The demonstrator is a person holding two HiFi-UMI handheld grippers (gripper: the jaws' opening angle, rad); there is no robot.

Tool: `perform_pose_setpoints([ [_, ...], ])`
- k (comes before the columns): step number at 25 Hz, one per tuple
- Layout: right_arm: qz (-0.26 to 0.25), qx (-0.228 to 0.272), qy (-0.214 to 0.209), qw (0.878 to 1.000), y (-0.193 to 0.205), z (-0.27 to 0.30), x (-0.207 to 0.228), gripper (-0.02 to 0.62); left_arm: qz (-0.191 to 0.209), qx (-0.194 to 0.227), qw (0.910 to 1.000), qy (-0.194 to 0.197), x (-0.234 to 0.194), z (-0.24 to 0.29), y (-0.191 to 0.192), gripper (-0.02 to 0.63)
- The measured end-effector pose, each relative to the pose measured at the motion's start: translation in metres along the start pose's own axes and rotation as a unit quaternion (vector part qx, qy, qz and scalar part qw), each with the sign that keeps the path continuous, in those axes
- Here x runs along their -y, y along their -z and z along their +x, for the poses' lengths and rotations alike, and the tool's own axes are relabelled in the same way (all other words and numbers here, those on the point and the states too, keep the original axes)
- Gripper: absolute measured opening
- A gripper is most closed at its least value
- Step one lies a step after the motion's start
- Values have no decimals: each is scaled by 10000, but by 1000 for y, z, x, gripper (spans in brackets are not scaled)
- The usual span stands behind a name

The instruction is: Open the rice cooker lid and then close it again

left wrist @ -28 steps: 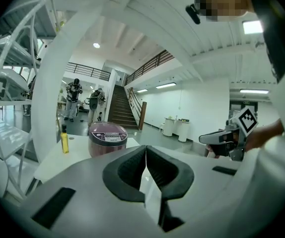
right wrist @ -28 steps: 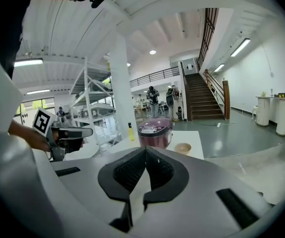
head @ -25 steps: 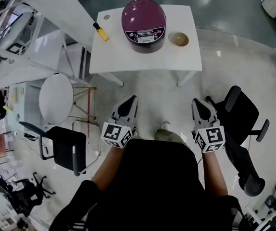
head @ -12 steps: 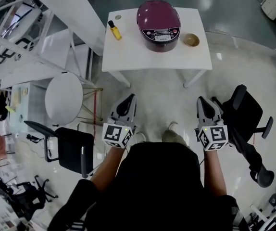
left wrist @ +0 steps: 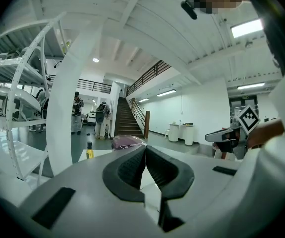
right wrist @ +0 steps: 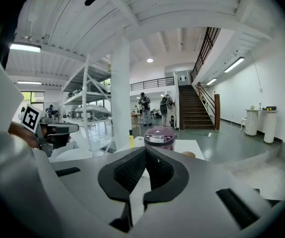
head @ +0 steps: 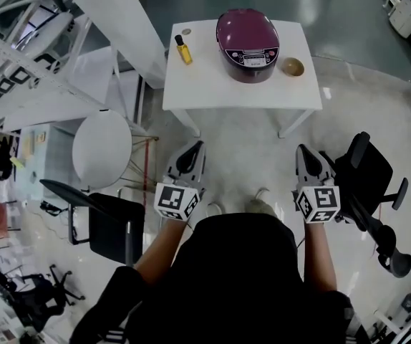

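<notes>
A purple rice cooker point(head: 248, 43) with its lid down stands on a white table point(head: 213, 84) far ahead of me; it also shows as the rice cooker point(right wrist: 159, 136) in the right gripper view and the rice cooker point(left wrist: 127, 142) in the left gripper view. My left gripper point(head: 193, 149) and right gripper point(head: 305, 150) are held over the floor, well short of the table. Both are shut with nothing between their pads. Each points toward the table.
A yellow bottle point(head: 183, 50) and a small wooden bowl point(head: 293, 67) sit on the table beside the cooker. A round white stool point(head: 102, 149) and black chair point(head: 112, 224) stand at left, an office chair point(head: 366, 174) at right. White shelving point(head: 41, 49) lines the left.
The table and cooker have shifted right and slightly down in the head view, so I have moved relative to them. Both grippers stay shut and level in front of me.
</notes>
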State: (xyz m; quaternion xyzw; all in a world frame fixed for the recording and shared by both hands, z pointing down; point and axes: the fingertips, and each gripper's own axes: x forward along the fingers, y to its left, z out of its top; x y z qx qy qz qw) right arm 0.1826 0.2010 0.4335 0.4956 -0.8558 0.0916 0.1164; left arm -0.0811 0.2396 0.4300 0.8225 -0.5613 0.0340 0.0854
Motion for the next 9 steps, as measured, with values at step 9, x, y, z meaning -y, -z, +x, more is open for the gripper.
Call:
perform_pose_setpoints([
  [9,-4,-30,72,10000,-1,1,-18,-2,-44,49,10000,41,-12,-22,-2,5],
])
